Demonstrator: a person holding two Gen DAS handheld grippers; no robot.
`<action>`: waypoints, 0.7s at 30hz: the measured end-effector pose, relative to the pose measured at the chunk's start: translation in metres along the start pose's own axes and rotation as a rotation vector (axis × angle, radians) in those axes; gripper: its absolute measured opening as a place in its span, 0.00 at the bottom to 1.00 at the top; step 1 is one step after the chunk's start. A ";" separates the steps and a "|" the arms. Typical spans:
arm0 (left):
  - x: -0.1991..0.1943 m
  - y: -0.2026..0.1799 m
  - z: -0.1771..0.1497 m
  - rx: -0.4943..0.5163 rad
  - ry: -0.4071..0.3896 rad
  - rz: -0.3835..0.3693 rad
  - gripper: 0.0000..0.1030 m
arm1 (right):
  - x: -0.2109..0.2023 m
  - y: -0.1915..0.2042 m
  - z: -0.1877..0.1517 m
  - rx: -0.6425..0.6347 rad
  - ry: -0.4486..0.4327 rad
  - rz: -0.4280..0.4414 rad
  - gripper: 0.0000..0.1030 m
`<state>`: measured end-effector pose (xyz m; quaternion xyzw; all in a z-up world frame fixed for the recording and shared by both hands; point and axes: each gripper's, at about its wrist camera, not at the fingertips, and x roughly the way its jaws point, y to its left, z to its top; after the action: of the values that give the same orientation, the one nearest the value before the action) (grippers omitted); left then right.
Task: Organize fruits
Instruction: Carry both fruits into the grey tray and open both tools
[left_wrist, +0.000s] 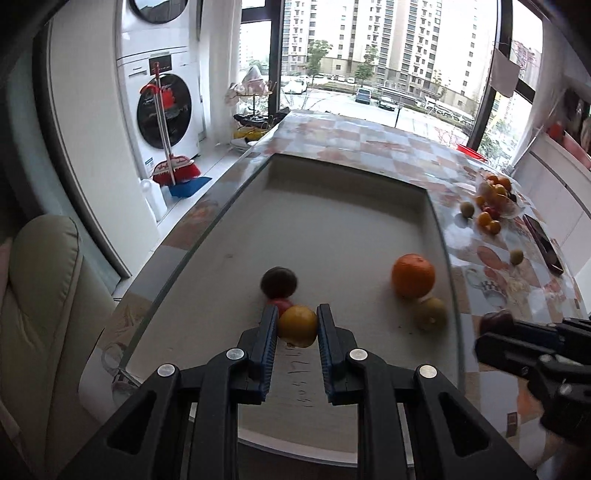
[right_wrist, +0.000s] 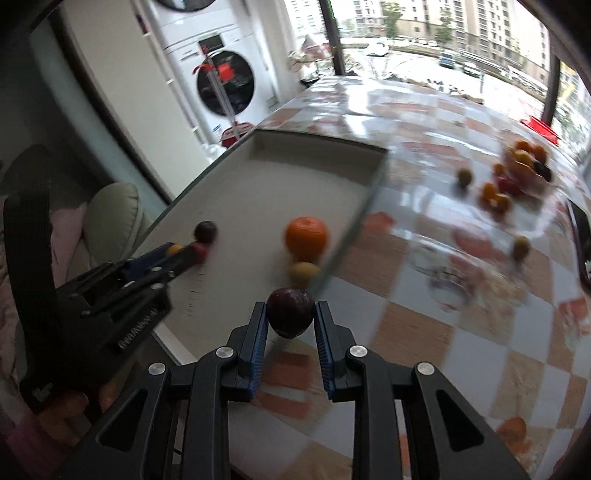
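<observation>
My left gripper (left_wrist: 297, 325) is shut on a small yellow fruit (left_wrist: 298, 325) above the grey tray (left_wrist: 332, 229). Just beyond it in the tray lie a red fruit (left_wrist: 277, 305) and a dark plum (left_wrist: 279, 282). An orange (left_wrist: 413, 275) and a greenish-brown fruit (left_wrist: 430, 313) sit near the tray's right side. My right gripper (right_wrist: 290, 317) is shut on a dark purple plum (right_wrist: 290, 312), held over the checkered tablecloth just outside the tray's near right corner. The left gripper (right_wrist: 181, 251) shows at the left of the right wrist view.
A pile of small orange, red and green fruits (left_wrist: 493, 201) lies on a clear wrapper at the table's far right. Single green fruits (left_wrist: 467, 208) (left_wrist: 516, 255) lie loose on the cloth. A dark phone (left_wrist: 543, 243) lies at the right edge. A padded chair (left_wrist: 40, 295) stands left.
</observation>
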<state>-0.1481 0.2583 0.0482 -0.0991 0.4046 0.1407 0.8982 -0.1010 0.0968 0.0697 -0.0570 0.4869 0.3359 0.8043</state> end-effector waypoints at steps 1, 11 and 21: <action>0.002 0.002 0.000 -0.004 0.003 -0.001 0.22 | 0.005 0.005 0.002 -0.007 0.010 0.002 0.27; 0.009 0.006 0.001 -0.017 0.021 0.003 0.22 | 0.019 0.020 0.009 -0.046 0.038 -0.005 0.61; -0.003 -0.004 0.001 -0.016 -0.024 0.028 0.84 | -0.005 -0.011 0.009 0.004 -0.025 -0.068 0.80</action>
<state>-0.1476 0.2542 0.0518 -0.0990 0.3942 0.1576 0.9000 -0.0894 0.0901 0.0764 -0.0676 0.4754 0.3078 0.8214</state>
